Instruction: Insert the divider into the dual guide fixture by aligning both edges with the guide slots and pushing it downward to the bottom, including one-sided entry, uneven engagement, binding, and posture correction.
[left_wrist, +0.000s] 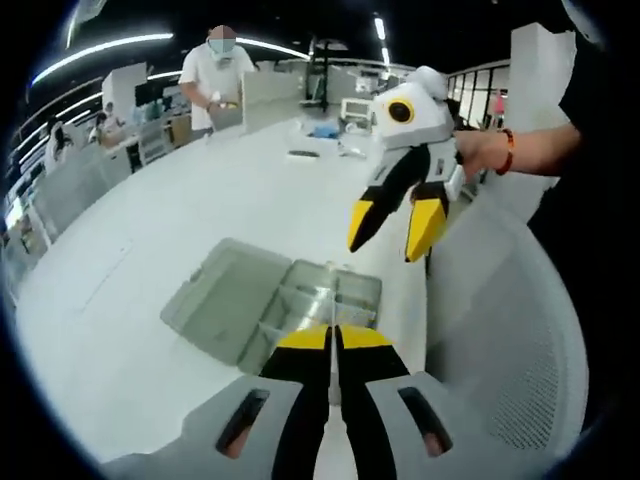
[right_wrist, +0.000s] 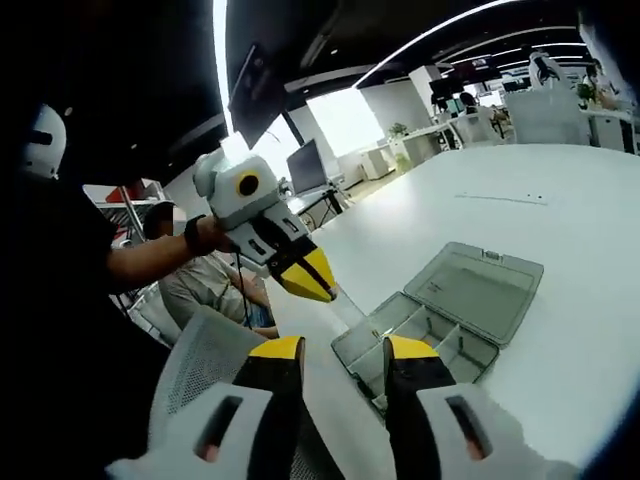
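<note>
A clear grey compartment box (left_wrist: 345, 290) (right_wrist: 420, 340) lies open on the white table (left_wrist: 150, 220), its lid (left_wrist: 215, 300) (right_wrist: 480, 285) folded flat beside it. My left gripper (left_wrist: 333, 338) (right_wrist: 322, 288) hovers just short of the box with its jaws pressed together on what looks like a thin clear divider (left_wrist: 318, 298), which is hard to make out. Above the box's near edge hangs my right gripper (left_wrist: 395, 228) (right_wrist: 345, 362), jaws apart and nothing between them.
A white mesh chair (left_wrist: 510, 340) (right_wrist: 200, 370) stands at the table's edge beside the box. One person stands at the far end (left_wrist: 215, 70) and another sits behind the chair (right_wrist: 210, 285). Small items (left_wrist: 303, 154) lie further up the table.
</note>
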